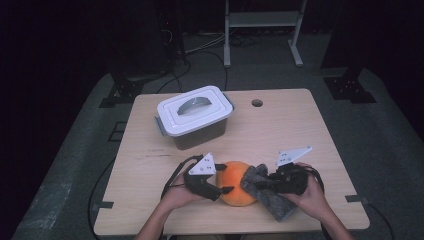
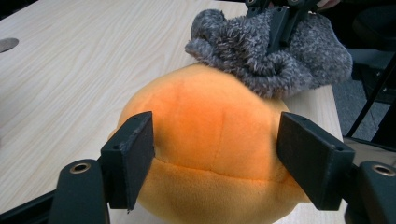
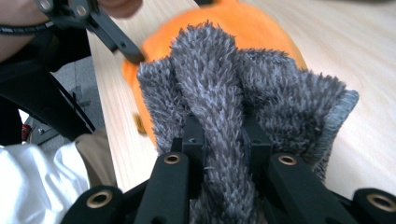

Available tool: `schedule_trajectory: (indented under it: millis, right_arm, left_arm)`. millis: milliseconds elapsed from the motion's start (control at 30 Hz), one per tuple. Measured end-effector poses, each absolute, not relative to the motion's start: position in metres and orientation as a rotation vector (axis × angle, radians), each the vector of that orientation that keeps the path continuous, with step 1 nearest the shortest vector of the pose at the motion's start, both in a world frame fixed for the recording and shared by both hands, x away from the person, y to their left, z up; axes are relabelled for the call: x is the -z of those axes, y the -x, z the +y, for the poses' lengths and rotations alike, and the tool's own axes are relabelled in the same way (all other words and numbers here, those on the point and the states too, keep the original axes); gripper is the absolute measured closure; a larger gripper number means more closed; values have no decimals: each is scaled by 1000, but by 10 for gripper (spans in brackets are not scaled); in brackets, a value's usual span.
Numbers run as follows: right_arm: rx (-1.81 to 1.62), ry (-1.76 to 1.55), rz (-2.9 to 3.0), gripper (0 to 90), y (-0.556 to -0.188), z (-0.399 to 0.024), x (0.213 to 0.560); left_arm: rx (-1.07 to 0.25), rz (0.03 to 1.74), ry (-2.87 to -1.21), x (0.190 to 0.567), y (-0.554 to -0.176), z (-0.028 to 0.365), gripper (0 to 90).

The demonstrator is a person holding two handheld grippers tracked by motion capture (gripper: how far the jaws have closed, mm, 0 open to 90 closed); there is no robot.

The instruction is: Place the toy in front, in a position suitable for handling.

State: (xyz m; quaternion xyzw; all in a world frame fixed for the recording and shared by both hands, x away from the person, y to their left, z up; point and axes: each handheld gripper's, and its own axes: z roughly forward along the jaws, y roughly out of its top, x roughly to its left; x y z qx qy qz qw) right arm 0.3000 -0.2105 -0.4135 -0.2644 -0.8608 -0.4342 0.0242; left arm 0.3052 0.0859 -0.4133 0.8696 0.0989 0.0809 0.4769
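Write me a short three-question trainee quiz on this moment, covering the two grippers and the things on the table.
1. True or false: the right gripper is clamped on a fold of the fuzzy grey cloth.
2. Which best describes the left gripper and the round orange plush ball? A) jaws on either side of it, B) hovering high above it, C) far off beside the box.
3. What covers the white plastic storage box at the back of the light wooden table?

Key: 1. True. 2. A. 3. Its white lid with a handle, which sits on top.
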Motion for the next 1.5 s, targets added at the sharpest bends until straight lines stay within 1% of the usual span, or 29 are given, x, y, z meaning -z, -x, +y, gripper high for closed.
schedule_trajectory:
  millis: [167,200,367,467,500,567,633,700,800,1000,1167,1233,1300,1333,1400,1500]
  right_arm:
    - [1332,841,-2675,753,-298,-220,409]
    - [1360,833,-2680,753,-301,-217,401]
    - [1380,792,-2695,753,-312,-200,389]
    - [1354,780,-2692,754,-317,-189,393]
    - [1354,780,-2692,754,-317,-189,393]
    - [1363,775,-2679,753,-315,-187,397]
    - [1364,766,-2680,753,-311,-187,398]
    - [1363,765,-2678,753,-310,-188,399]
    - [1347,766,-2682,753,-303,-193,404]
    - [1301,805,-2671,753,-300,-213,412]
    - [1342,831,-2663,753,-305,-216,403]
    - [1380,816,-2654,752,-313,-207,396]
    - [1386,808,-2657,750,-320,-198,395]
    - [1371,803,-2660,749,-322,-194,396]
    - [1354,790,-2662,749,-323,-186,399]
    - [1358,768,-2671,749,-318,-182,401]
  left_arm:
    - [-194,217,-2127,414,-304,84,295]
    - [-192,196,-2128,414,-303,84,298]
    - [-204,176,-2141,413,-301,83,295]
    - [-212,184,-2157,413,-303,85,254]
    - [-212,184,-2162,412,-304,86,254]
    - [-218,200,-2159,409,-307,89,208]
    - [-221,205,-2160,409,-307,89,201]
    - [-225,205,-2162,409,-307,89,210]
    - [-212,199,-2176,412,-306,88,256]
    - [-211,163,-2182,413,-303,85,277]
    - [-211,152,-2184,414,-302,85,290]
    - [-211,151,-2183,414,-303,85,289]
    - [-204,163,-2192,413,-304,86,273]
    - [-199,172,-2202,412,-305,86,251]
    - [-193,185,-2215,410,-306,88,207]
    - [-184,211,-2193,408,-308,90,169]
